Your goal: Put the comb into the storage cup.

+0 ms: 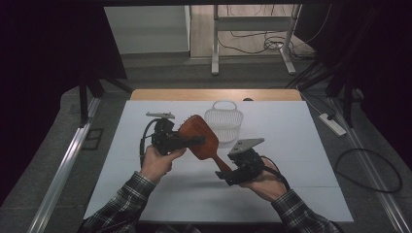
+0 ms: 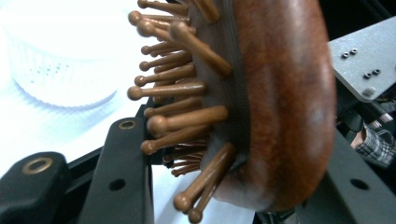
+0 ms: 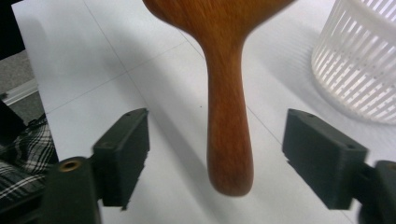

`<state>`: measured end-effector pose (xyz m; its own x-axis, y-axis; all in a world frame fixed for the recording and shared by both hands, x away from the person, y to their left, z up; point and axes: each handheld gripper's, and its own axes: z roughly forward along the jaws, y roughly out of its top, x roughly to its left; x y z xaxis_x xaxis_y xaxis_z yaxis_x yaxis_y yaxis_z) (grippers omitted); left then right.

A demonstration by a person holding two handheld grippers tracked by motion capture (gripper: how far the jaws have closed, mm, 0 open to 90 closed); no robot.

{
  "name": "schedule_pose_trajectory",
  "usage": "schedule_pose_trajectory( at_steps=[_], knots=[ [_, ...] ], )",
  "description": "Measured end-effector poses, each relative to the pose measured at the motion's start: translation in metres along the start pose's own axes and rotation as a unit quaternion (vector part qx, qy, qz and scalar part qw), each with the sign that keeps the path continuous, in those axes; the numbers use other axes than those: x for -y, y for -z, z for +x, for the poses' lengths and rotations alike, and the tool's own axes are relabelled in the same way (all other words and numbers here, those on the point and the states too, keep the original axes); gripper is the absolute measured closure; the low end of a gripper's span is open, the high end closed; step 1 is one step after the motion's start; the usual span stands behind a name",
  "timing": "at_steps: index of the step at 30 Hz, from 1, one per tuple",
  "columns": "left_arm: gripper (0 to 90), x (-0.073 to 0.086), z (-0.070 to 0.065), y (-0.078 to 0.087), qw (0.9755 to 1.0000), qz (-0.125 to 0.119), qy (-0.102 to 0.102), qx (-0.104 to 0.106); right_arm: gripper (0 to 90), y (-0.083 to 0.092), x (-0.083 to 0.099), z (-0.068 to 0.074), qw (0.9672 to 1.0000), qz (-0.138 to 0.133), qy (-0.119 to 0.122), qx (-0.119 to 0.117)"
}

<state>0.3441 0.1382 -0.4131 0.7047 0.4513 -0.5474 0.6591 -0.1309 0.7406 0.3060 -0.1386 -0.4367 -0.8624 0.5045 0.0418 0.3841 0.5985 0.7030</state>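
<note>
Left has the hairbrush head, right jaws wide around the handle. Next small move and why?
Probably carry the wooden hairbrush toward the white basket with the left hand-held gripper alone. Its jaws clamp the brush head, while the right hand-held gripper is open with clear gaps either side of the handle, so it bears no load.

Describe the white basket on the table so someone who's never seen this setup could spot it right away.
Start at the white table and look to its far edge, near the middle. The white basket stands there, just beyond the wooden hairbrush held up by the left claw. It is the one pale, slatted plastic container with a loop handle; everything near it is dark or brown.
</note>
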Motion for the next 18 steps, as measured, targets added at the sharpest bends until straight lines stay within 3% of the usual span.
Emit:
schedule_pose_trajectory(
  at_steps=[8,18],
  knots=[
    [56.2,-0.007,-0.004,0.004,0.9997,-0.001,-0.018,-0.015,12.8,0.005,0.003,-0.007,0.9999,0.007,-0.015,0.004],
    [55.9,-0.014,-0.007,0.011,0.9985,-0.003,-0.037,-0.039,5.4,0.014,0.013,-0.013,0.9998,0.011,-0.014,0.012]
  ],
)
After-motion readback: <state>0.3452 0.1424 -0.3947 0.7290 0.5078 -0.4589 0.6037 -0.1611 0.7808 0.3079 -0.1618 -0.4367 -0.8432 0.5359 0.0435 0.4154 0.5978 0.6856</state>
